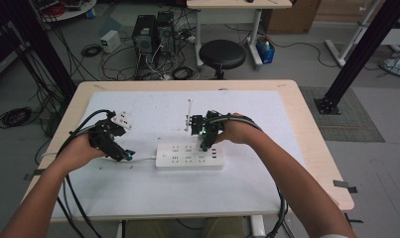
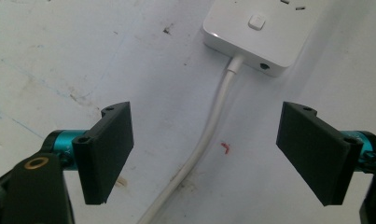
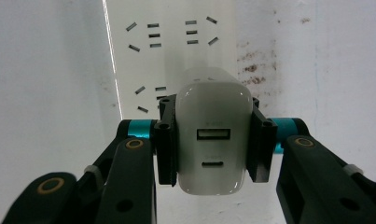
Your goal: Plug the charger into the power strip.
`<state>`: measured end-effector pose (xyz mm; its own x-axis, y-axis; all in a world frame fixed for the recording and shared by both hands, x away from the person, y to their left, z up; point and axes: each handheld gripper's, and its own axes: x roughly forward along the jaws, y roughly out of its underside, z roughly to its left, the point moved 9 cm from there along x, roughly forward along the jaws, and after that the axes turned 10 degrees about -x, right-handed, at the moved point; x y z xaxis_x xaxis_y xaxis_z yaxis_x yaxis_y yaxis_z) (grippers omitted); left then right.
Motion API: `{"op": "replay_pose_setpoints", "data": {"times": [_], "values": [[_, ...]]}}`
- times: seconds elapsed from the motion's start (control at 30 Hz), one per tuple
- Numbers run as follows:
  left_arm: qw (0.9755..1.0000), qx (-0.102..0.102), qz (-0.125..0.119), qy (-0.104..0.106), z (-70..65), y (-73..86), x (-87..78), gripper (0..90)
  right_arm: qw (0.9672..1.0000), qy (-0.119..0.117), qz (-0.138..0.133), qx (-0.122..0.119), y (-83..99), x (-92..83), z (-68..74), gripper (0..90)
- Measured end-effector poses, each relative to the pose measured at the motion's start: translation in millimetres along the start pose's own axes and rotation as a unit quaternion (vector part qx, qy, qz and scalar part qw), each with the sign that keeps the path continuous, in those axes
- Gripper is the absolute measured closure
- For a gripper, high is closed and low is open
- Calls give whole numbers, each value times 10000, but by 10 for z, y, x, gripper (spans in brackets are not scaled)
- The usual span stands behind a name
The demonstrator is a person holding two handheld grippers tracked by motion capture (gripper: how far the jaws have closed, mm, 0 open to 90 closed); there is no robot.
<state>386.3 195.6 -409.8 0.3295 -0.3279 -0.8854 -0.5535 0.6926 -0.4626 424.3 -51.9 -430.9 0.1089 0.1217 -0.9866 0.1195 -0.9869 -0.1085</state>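
The right hand-held gripper is clamped on the white USB charger, poised just above the power strip's sockets but not yet plugged in, while the left hand-held gripper, jaws apart and empty, straddles the strip's cord.

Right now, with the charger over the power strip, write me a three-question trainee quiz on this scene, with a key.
1. True or false: the left hand-held gripper is clamped on the power strip's cable.
2. What does the right hand-held gripper hold? A) a white charger B) a black plug C) nothing
3. Fill in: the back face of the charger shows ___ ports, one above the other.

Key
1. False: its jaws stand open, with the cable lying on the table between them, untouched.
2. A: the jaws press on both sides of the charger, above the power strip.
3. Two.
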Motion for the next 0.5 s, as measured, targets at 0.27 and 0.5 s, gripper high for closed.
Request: {"op": "replay_pose_setpoints", "data": {"times": [0.27,0.5], "values": [[10000,-19,5,55,16,42,48,188,9999,-16,46,-147,-48,85,-8,620],[10000,-40,5,78,18,47,57,188,9991,-1,161,-399,-41,115,27,620]]}}
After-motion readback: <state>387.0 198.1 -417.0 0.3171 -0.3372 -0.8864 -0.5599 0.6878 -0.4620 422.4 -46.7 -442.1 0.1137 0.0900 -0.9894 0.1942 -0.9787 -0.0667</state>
